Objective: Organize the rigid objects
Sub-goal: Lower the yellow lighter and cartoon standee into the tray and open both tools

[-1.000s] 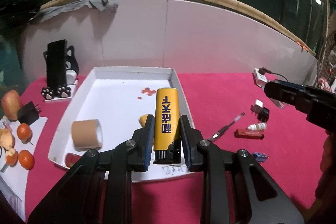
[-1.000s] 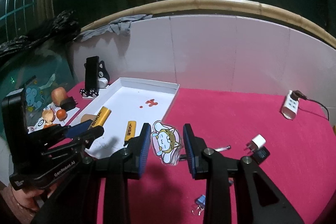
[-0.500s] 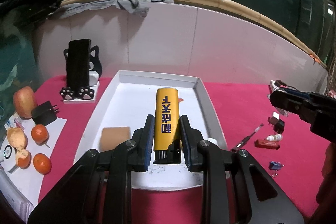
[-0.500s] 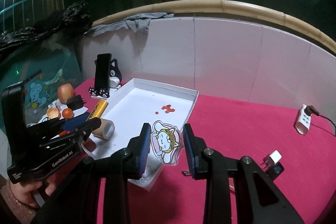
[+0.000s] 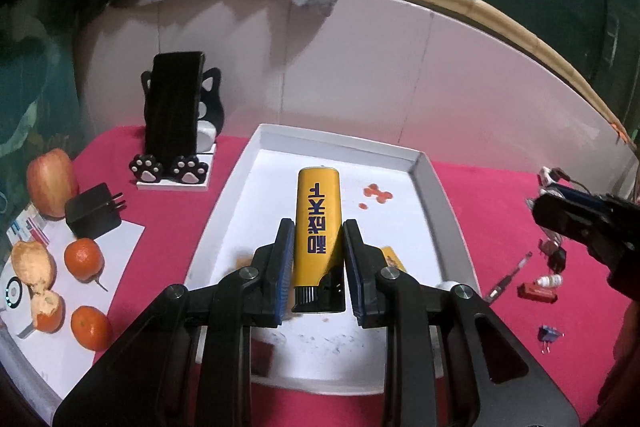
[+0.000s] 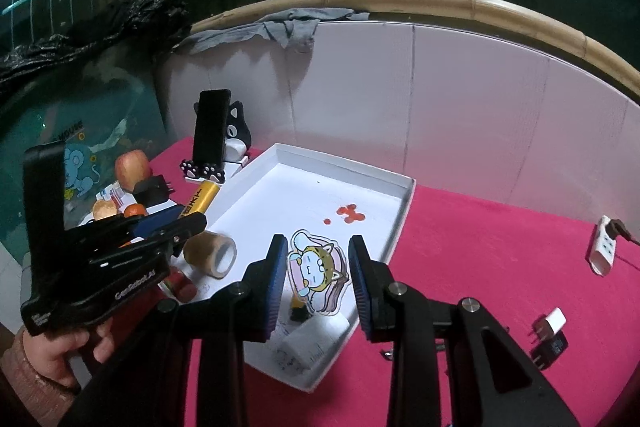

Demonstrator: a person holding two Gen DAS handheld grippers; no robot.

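My left gripper (image 5: 316,263) is shut on a yellow lighter (image 5: 318,223) with blue lettering, held above the white tray (image 5: 434,187). My right gripper (image 6: 318,277) is shut on a flat cartoon-cat charm (image 6: 318,271), over the tray's (image 6: 406,203) near right part. From the right wrist view, the left gripper (image 6: 188,221) hangs over the tray's left side with the lighter (image 6: 200,199) sticking out. In the tray lie a tape roll (image 6: 210,253), a second yellow lighter (image 5: 394,259), a red item (image 6: 182,285) and a white block (image 6: 316,337).
Left of the tray stand a cat-shaped phone stand with a black phone (image 5: 174,107), an apple (image 5: 50,181), a black charger (image 5: 94,211) and tangerines (image 5: 82,259) on paper. On the red cloth to the right lie a pen (image 5: 508,277), small plugs (image 6: 550,325) and a power strip (image 6: 604,247). A white wall backs the table.
Both grippers have moved left and over the tray, each keeping its hold. The tray now lies under and ahead of both, and the loose items on the right have slid toward the edge of view.
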